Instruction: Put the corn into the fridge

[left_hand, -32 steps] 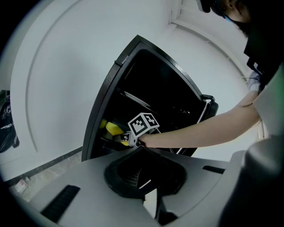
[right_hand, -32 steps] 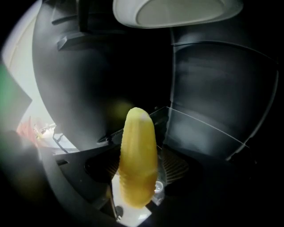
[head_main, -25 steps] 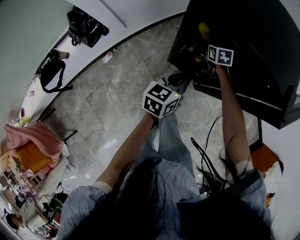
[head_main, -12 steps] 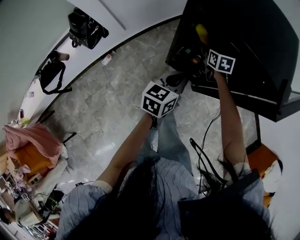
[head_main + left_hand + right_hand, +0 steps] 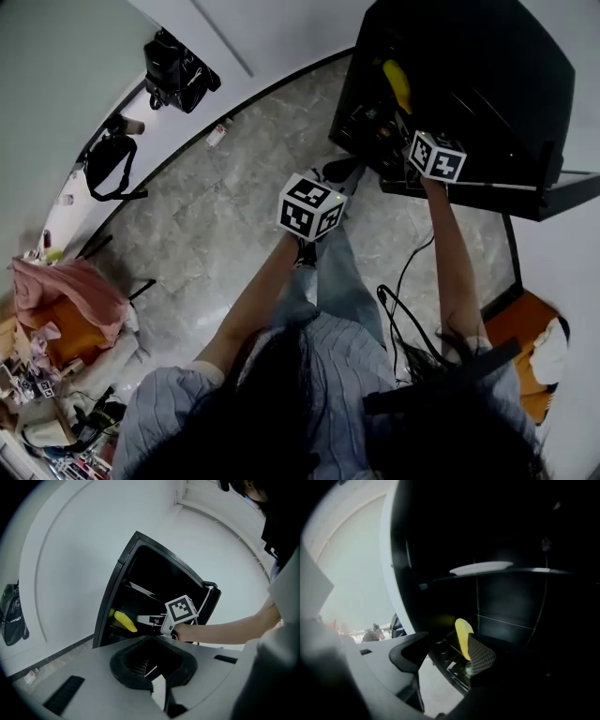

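The yellow corn cob [image 5: 397, 84] was seen inside the open black box-shaped fridge [image 5: 487, 84], at the left side of its opening on a lower level, beneath a thin pale shelf [image 5: 480, 568]. In the right gripper view the cob was shown standing tilted, close against the meshed pad [image 5: 482, 656] of one jaw; whether the pad touched it could not be told. The right gripper [image 5: 449, 649] was held at the fridge mouth with its jaws spread apart, wider than the cob, and nothing was clasped between them. In the left gripper view its black-and-white marker cube [image 5: 181, 610] was seen just right of the cob, with the person's bare forearm [image 5: 225, 631] stretched out behind it.

The left gripper [image 5: 152, 644] was held nearer, well apart from the fridge, over the grey stone-tiled floor [image 5: 234, 178]. Its jaws were drawn together, their black-rimmed tips meeting, and nothing was held between them.

The fridge was set on the floor against a white wall [image 5: 70, 550]. Far to the left, along that wall, a black bag [image 5: 178, 61] and a second black bag [image 5: 105, 150] were laid. A heap of pink cloth [image 5: 70, 286] was seen at the near left, and black cables [image 5: 398, 291] were trailed over the floor beside the person's right arm.
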Demonstrator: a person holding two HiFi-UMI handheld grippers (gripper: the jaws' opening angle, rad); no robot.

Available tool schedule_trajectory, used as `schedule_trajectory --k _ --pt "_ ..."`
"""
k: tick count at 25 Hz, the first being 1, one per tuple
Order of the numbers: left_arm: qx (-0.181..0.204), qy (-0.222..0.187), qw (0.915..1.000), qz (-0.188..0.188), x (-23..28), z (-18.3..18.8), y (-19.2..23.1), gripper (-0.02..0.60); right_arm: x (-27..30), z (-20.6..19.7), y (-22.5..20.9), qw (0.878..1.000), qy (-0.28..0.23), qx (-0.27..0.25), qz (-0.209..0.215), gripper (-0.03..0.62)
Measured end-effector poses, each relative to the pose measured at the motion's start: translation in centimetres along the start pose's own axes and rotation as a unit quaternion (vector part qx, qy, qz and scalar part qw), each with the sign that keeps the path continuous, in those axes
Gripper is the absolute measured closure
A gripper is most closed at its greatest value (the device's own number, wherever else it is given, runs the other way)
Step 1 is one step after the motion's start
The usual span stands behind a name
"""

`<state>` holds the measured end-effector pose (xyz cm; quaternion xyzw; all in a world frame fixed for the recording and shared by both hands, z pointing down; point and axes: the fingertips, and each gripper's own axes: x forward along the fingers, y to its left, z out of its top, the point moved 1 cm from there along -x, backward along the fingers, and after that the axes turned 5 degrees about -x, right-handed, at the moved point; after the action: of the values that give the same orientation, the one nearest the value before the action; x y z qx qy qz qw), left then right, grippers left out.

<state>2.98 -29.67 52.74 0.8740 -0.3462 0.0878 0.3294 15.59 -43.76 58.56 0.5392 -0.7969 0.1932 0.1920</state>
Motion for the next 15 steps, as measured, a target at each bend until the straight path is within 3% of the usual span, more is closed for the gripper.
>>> schedule_trajectory --k 5,10,15 --pt "0.011 0.002 0.9999 -0.007 -1.7 0.0 -1.0 0.574 -3.5 1.1 3.0 0.999 -0.032 0.03 0.027 0.326" --pt "0.024 -0.014 0.9996 -0.009 -3.4 0.5 -2.3 0.574 -6.6 1.8 4.9 0.998 -0.049 0.025 0.02 0.329" --pt "0.035 -0.025 0.9989 -0.017 -5.3 1.2 -3.8 0.574 -9.9 2.9 7.5 0.995 -0.069 0.062 0.036 0.352"
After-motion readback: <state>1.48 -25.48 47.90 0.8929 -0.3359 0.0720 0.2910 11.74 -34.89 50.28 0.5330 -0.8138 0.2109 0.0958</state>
